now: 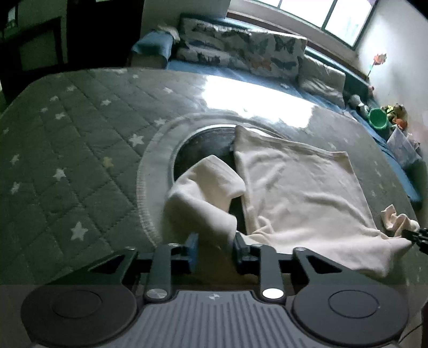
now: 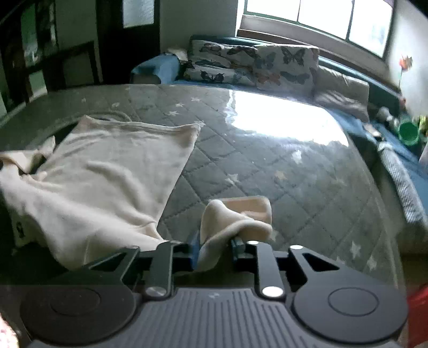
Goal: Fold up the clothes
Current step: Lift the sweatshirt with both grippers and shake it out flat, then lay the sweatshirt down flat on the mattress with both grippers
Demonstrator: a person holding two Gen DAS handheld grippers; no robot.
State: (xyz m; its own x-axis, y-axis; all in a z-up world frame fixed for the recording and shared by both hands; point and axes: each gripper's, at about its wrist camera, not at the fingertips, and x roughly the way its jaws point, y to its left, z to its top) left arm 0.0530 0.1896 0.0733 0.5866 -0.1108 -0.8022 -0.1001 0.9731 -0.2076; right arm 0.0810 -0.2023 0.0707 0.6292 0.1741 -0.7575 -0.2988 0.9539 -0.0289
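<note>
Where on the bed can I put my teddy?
The grey star-quilted bedcover lies bare left of the cream garment, and between it and the butterfly pillows. The far corner by the green bucket is cluttered.

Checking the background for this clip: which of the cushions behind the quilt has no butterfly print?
The plain cream cushion, rightmost under the window. The butterfly cushions to its left are patterned; this one is bare and lies lower.

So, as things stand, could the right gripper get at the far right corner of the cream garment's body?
Probably yes. The right gripper has a sleeve lying between its parted jaws, which it would have to leave first. Beyond that, only bare quilted mat lies between it and the corner of the cream garment.
</note>
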